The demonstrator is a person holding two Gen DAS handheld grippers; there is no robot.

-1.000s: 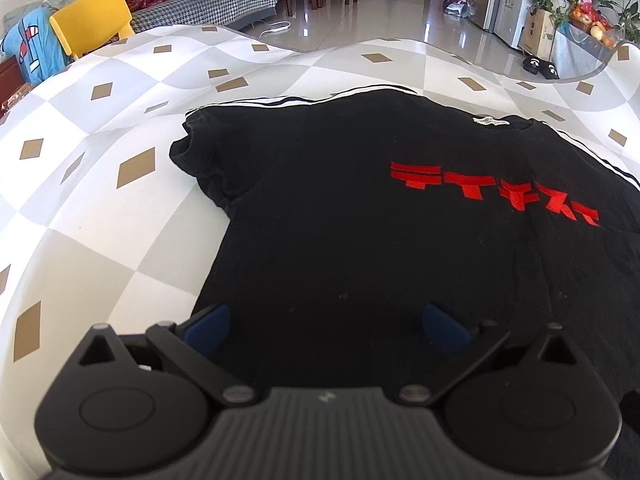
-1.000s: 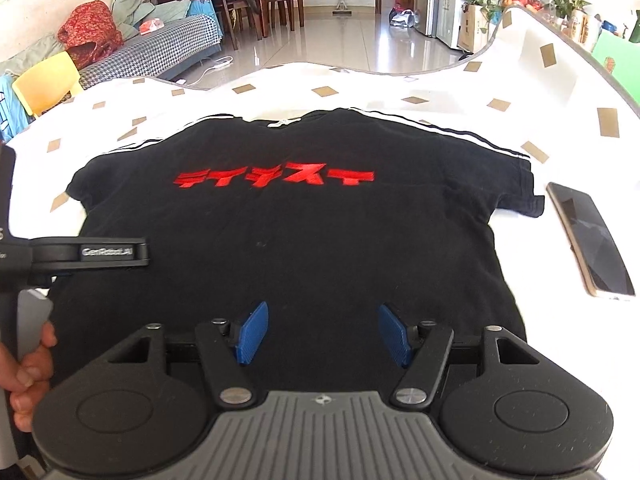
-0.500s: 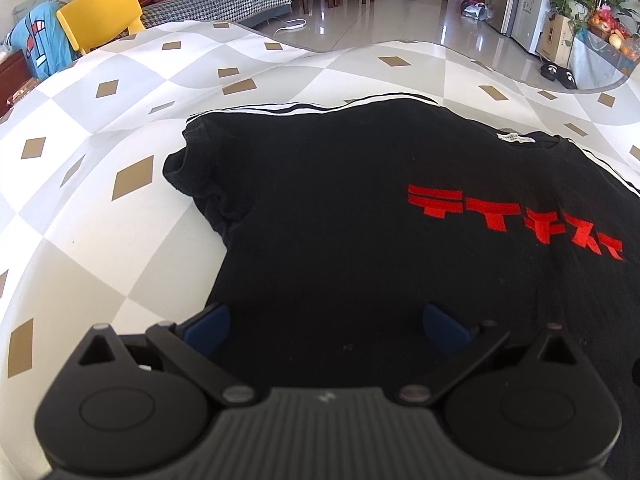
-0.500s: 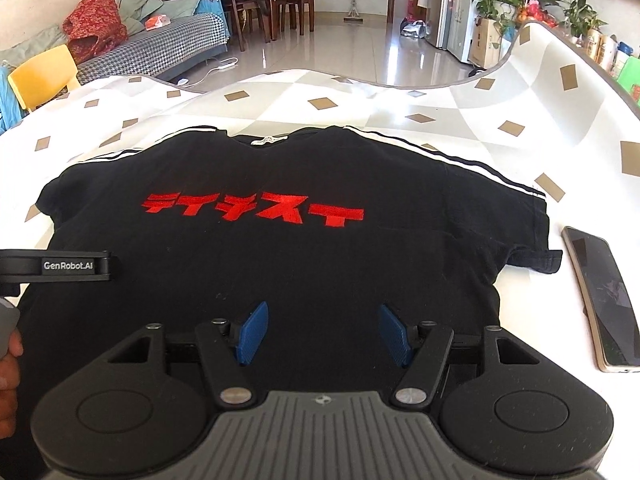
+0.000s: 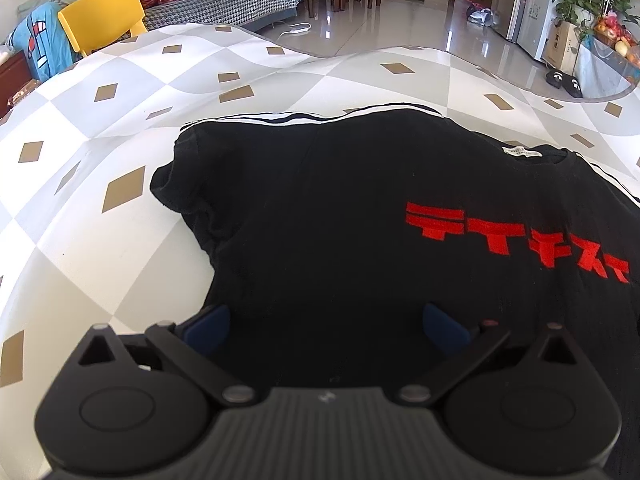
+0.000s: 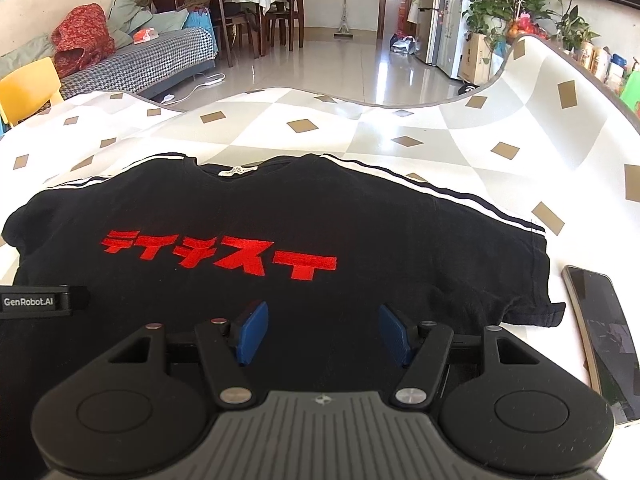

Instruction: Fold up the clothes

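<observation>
**Both grippers above the shirt, nothing taken yet**

Nearest to me, in the left wrist view, the left gripper (image 5: 326,326) has its blue fingers (image 5: 208,326) wide apart, and only black cloth shows between them. I see no cloth pinched, so this gripper holds nothing; whether the tips touch the fabric I cannot tell. In the right wrist view the right gripper (image 6: 324,330) is the same: its fingers (image 6: 252,330) stand clearly apart and empty over the lower part of the shirt.

The black T-shirt (image 6: 280,224) lies spread, front side up, on the bench (image 5: 100,240) with the checked cover. Its red lettering (image 6: 218,256) faces up and the collar (image 6: 236,170) is at the far side. The left sleeve (image 5: 192,196) is a little wrinkled; the right sleeve (image 6: 532,280) ends just beside a phone (image 6: 600,336) that lies on the bench.

I judge the shirt is light, soft and limp. It will sag and drag if I lift one point only, so I prefer to take it at a hem corner or at a sleeve and shoulder edge, one layer pair at a time. Near the phone I must be careful, because a dragged sleeve could push it.

Far behind are a yellow chair (image 5: 104,16) and a sofa (image 6: 140,64).
</observation>
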